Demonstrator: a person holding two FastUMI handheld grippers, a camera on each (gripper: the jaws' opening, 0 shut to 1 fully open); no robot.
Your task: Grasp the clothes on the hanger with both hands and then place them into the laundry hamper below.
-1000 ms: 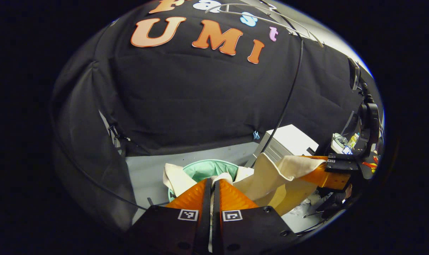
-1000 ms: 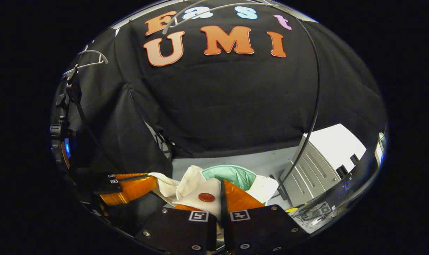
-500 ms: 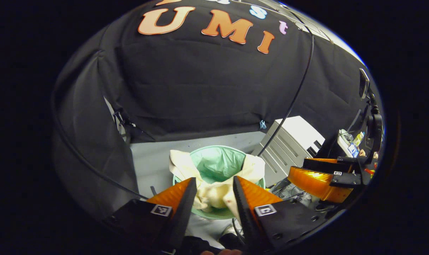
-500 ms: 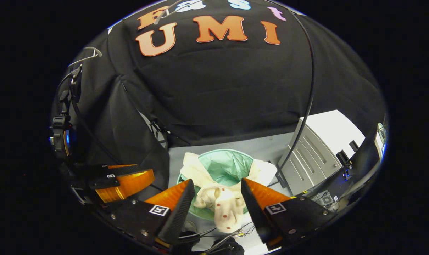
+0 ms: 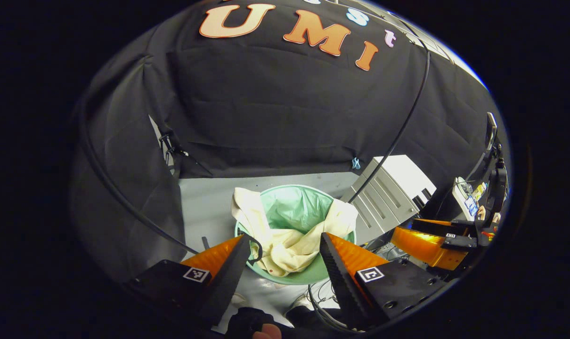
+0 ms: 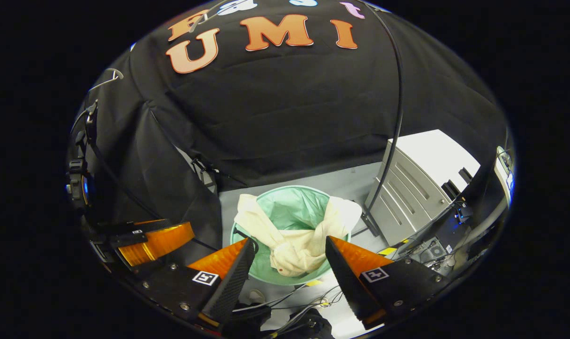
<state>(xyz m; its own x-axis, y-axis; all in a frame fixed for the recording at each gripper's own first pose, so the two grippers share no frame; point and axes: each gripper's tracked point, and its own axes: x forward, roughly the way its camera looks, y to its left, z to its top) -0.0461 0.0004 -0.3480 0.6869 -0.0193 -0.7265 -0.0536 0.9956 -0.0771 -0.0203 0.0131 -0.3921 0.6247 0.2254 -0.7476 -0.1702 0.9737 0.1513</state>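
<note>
The clothes [image 5: 289, 235] [image 6: 299, 240] are lying in the hamper [image 5: 308, 275] [image 6: 266, 278] (sleeves draping over its rim). Both the left gripper [image 5: 281, 254] and right gripper [image 6: 289, 256] are hovering above, fingers apart, gripping nothing.

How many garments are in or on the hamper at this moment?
1 that I can tell: a cream garment bunched in the green hamper, its ends draped over the rim at both sides. More could lie hidden beneath it.
</note>
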